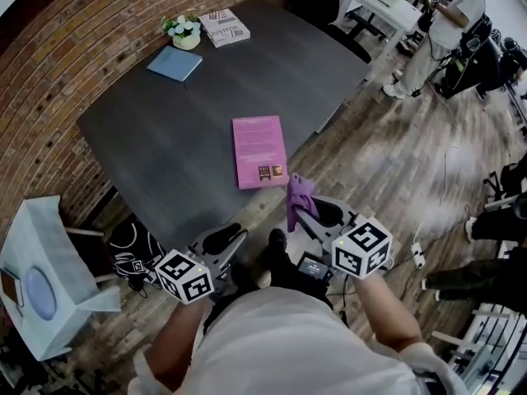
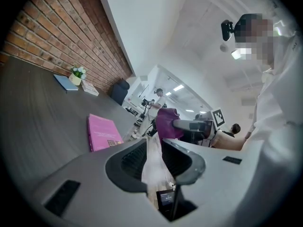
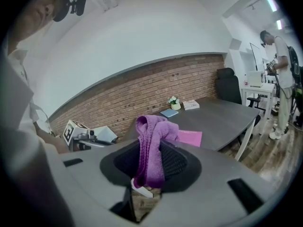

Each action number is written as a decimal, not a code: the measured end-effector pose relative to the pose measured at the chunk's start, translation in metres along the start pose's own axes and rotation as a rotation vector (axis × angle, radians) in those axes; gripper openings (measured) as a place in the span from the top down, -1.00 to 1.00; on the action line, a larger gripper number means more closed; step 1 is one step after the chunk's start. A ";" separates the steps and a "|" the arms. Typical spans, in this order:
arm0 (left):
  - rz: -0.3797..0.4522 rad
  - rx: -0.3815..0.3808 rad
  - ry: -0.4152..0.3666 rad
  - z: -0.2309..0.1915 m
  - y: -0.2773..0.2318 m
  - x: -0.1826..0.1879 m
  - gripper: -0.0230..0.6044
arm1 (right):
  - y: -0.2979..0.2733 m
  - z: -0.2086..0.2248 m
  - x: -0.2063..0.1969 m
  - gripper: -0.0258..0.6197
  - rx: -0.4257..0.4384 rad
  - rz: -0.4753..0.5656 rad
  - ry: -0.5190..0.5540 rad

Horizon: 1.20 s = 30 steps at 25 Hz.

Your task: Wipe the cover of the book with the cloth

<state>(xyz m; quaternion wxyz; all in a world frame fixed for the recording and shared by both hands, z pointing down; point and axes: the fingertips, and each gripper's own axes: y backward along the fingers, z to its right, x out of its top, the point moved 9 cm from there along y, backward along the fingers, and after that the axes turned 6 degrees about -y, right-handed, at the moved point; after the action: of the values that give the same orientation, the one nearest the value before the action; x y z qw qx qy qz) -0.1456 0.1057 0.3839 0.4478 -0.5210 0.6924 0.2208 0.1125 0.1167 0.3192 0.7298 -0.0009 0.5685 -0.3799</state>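
Observation:
A pink book [image 1: 258, 149] lies flat near the front edge of the dark table [image 1: 165, 130]; it also shows in the left gripper view [image 2: 102, 132] and the right gripper view [image 3: 191, 137]. My right gripper [image 1: 310, 210] [image 3: 151, 150] is shut on a purple cloth [image 1: 298, 194] [image 3: 151, 131], which bunches up above its jaws. It hovers just off the table's edge, short of the book's near corner. My left gripper [image 1: 233, 234] [image 2: 154, 144] is lower left of the book, off the table, its jaws a narrow gap apart with nothing between them. The cloth [image 2: 165, 124] is visible beyond it.
At the table's far end lie a blue notebook [image 1: 174, 62], a small flower pot [image 1: 184, 31] and a white book [image 1: 224, 27]. A white box [image 1: 41, 278] and a black bag [image 1: 132, 249] sit on the floor at the left. A person [image 1: 449, 23] stands at the back right.

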 end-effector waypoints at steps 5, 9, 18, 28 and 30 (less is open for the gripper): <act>-0.010 0.089 0.013 -0.013 -0.028 -0.004 0.58 | -0.019 0.040 0.018 0.57 0.055 -0.059 0.057; -0.027 0.166 0.045 -0.027 -0.055 -0.012 0.58 | -0.039 0.073 0.033 0.56 0.101 -0.113 0.101; -0.084 0.268 0.108 -0.047 -0.108 -0.034 0.61 | -0.086 0.131 0.056 0.57 0.181 -0.219 0.220; -0.204 0.321 0.118 -0.076 -0.128 -0.050 0.87 | -0.144 0.167 0.059 0.57 0.133 -0.366 0.459; -0.243 0.320 0.117 -0.084 -0.130 -0.051 0.89 | -0.157 0.172 0.058 0.57 0.109 -0.395 0.514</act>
<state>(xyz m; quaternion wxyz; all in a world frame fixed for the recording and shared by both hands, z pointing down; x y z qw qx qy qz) -0.0564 0.0211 0.4906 0.5071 -0.5347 0.6757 0.0217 0.1725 -0.1012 0.4004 0.4735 0.0237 0.7017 -0.5318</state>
